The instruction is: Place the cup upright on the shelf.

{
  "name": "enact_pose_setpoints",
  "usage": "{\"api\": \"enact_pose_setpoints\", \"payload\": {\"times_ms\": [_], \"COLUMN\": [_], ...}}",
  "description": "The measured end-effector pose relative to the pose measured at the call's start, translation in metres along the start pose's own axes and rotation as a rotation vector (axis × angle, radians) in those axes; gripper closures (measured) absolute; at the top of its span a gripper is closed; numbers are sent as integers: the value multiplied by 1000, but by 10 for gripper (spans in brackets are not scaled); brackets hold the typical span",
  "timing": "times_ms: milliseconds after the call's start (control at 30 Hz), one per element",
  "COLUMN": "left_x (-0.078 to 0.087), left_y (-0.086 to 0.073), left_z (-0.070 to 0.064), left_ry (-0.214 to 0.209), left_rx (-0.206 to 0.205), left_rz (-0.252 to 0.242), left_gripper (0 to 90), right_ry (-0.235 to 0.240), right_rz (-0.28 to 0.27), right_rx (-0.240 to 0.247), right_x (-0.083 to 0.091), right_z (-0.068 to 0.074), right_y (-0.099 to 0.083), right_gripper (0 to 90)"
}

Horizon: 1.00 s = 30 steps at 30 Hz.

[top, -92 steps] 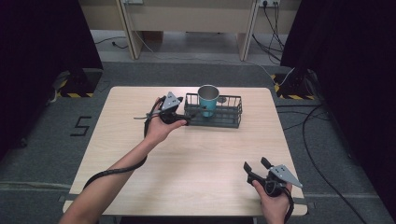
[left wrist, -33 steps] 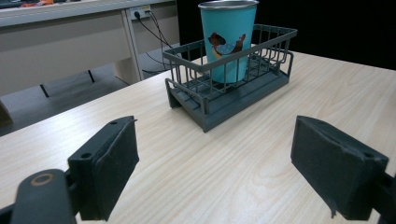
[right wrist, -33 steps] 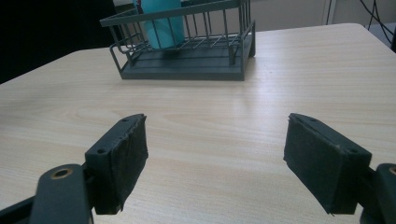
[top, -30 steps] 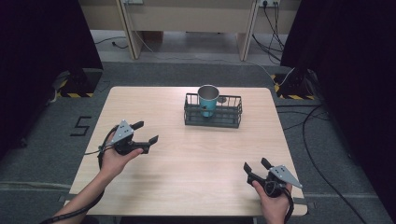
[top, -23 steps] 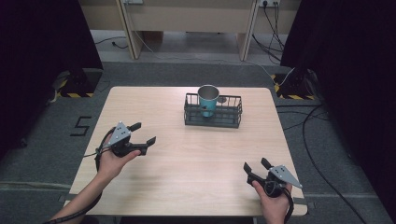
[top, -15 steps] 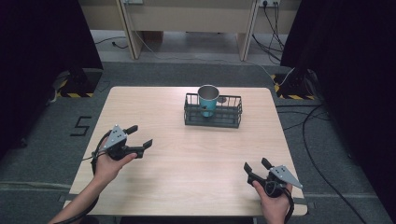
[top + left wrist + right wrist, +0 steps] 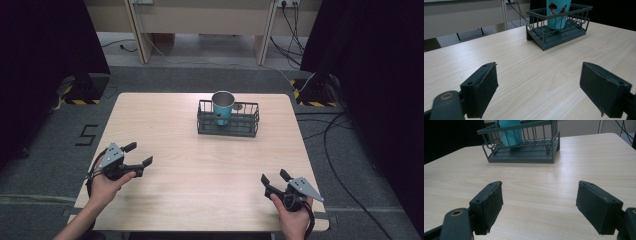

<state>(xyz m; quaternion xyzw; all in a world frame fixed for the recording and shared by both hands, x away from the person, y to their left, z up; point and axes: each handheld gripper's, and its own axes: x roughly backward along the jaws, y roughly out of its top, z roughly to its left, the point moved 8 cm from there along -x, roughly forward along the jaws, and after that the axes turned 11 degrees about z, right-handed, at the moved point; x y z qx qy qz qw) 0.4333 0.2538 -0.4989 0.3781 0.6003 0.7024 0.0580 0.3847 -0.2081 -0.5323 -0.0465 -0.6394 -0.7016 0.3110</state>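
A teal cup (image 7: 222, 107) with a metal rim stands upright in the left end of a dark wire basket (image 7: 247, 127) at the back middle of the table. The cup (image 7: 558, 12) and the basket (image 7: 571, 28) lie ahead in the left gripper view; the right gripper view also has the cup (image 7: 510, 131) and the basket (image 7: 524, 150). My left gripper (image 7: 138, 154) rests open near the table's front left, nothing between its pads (image 7: 484, 88). Near the front right edge my right gripper (image 7: 273, 178) is open and empty as well.
The light wooden table (image 7: 200, 170) carries the basket alone. Behind it run desk legs, cables and dark curtains. A floor mark shaped like a 5 (image 7: 88, 135) lies left of the table.
My left gripper has drawn back from beside the basket to the table's front left and has kept sliding nearer the front edge. The right gripper has stayed put.
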Motion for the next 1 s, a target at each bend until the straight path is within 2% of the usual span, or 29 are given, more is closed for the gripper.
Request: {"api": "enact_pose_setpoints", "payload": {"times_ms": [333, 600, 733, 800, 867, 1000], "left_x": [10, 9, 10, 10, 11, 13], "left_y": [-25, -44, -44, -44, -43, -41], "left_z": [9, 9, 9, 9, 11, 14], "left_ry": [30, 30, 32, 28, 36, 54], "left_rx": [31, 68, 67, 82, 96, 97], "left_rz": [30, 49, 39, 36, 20, 5], "left_gripper": [142, 142, 142, 142, 142, 142], "right_ry": [-3, -5, -6, -6, -6, 1], "right_rz": [0, -4, -8, -11, -18, -23], "right_rx": [1, 3, 5, 9, 14, 20], "right_x": [0, 0, 0, 1, 1, 1], "right_z": [-1, 0, 0, 0, 0, 2], "right_y": [0, 0, 1, 1, 2, 4], "right_gripper": [221, 215, 211, 210, 208, 206]}}
